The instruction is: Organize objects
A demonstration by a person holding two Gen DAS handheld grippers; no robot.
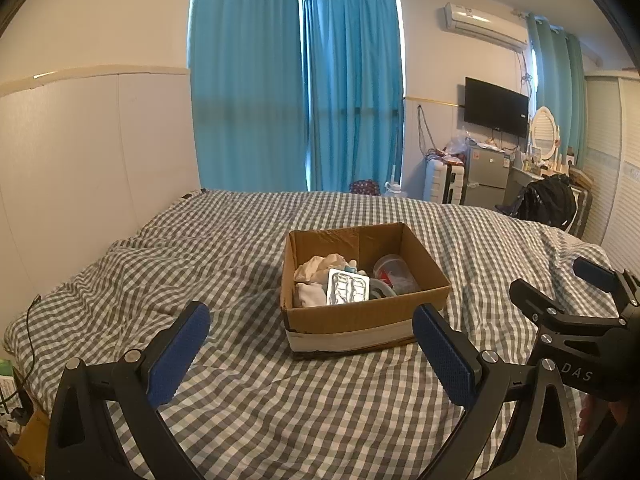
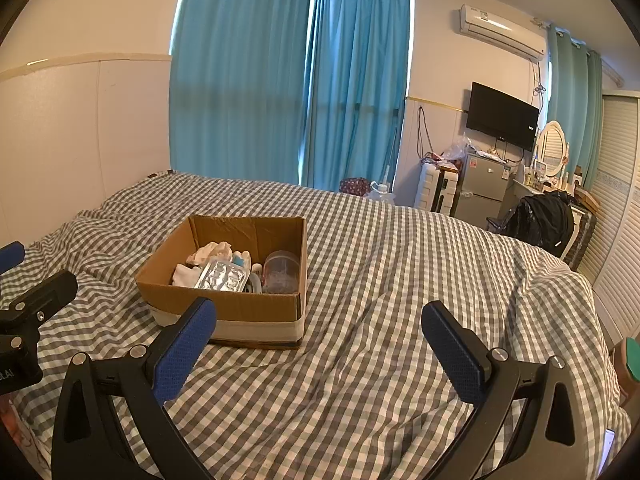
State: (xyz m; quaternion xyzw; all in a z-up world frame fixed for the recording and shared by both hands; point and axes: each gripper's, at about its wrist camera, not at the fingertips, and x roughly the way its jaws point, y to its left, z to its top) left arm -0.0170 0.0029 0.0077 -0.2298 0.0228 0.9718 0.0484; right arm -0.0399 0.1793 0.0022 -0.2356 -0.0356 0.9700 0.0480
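While your left gripper (image 1: 310,354) frames the cardboard box (image 1: 362,312) on the bed (image 1: 240,400) between wide, empty jaws, your right gripper (image 2: 318,350), equally spread, sees it off left, with bare bedding ahead.

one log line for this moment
left gripper open, empty | right gripper open, empty | cardboard box on bed, filled | nothing held
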